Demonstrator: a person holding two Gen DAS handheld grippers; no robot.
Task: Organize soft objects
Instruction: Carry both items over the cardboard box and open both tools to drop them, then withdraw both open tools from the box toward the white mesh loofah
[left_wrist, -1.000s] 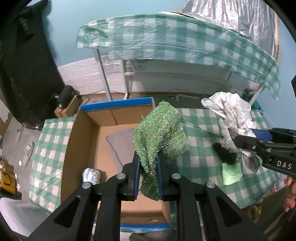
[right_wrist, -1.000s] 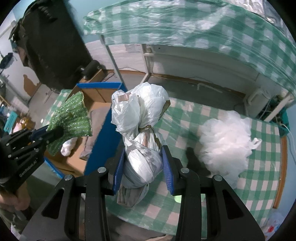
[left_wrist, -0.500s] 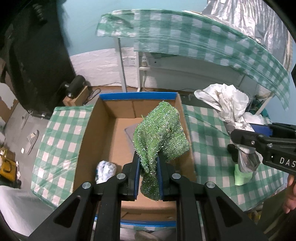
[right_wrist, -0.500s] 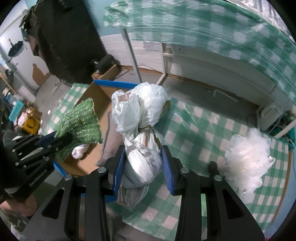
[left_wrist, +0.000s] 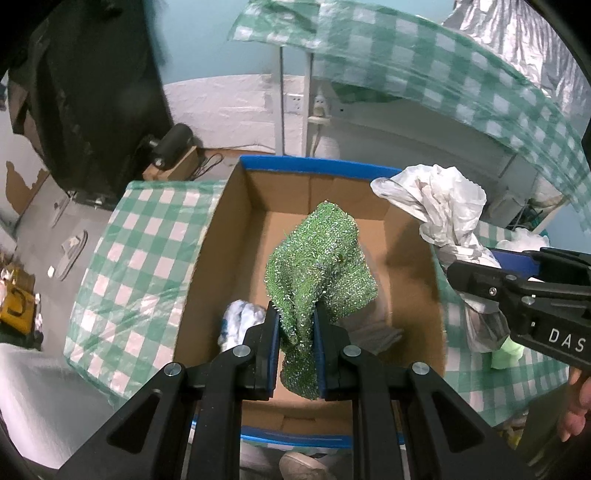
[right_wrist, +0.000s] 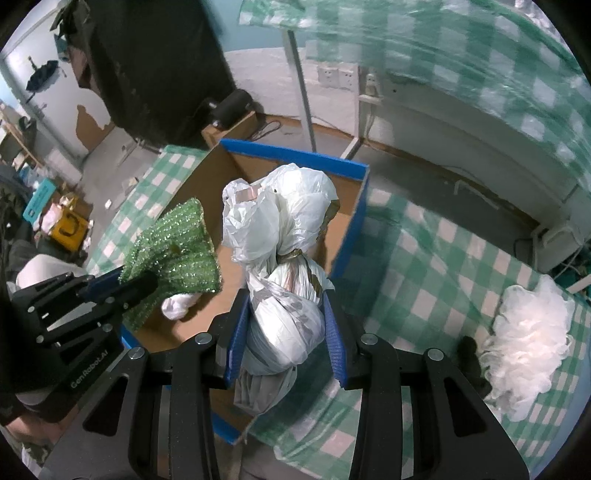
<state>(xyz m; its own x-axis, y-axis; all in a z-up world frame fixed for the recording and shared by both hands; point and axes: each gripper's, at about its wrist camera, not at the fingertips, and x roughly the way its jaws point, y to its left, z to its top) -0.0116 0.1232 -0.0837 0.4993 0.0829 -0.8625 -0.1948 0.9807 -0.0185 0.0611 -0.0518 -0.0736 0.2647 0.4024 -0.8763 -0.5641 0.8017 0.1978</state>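
Observation:
My left gripper (left_wrist: 296, 325) is shut on a glittery green cloth (left_wrist: 319, 266), which hangs over the inside of the open cardboard box (left_wrist: 221, 236) with blue-taped rims. In the right wrist view the same green cloth (right_wrist: 173, 254) and left gripper (right_wrist: 122, 286) show at the left, above the box (right_wrist: 295, 157). My right gripper (right_wrist: 288, 325) is shut on a knotted white plastic bag bundle (right_wrist: 284, 280), held over the box's right wall. That bundle (left_wrist: 439, 206) appears at the right of the left wrist view. A white crumpled item (left_wrist: 240, 321) lies on the box floor.
The box stands on a table with a green-and-white checked cloth (right_wrist: 424, 266). A fluffy white mass (right_wrist: 528, 339) and a dark object (right_wrist: 469, 350) lie on it at the right. A pale green item (left_wrist: 506, 354) sits by the right gripper. Another checked table (left_wrist: 424, 62) stands behind.
Both grippers have moved left with their loads. The green cloth is now over the middle of the box, and the white bundle has come from over the table to the box's right wall.

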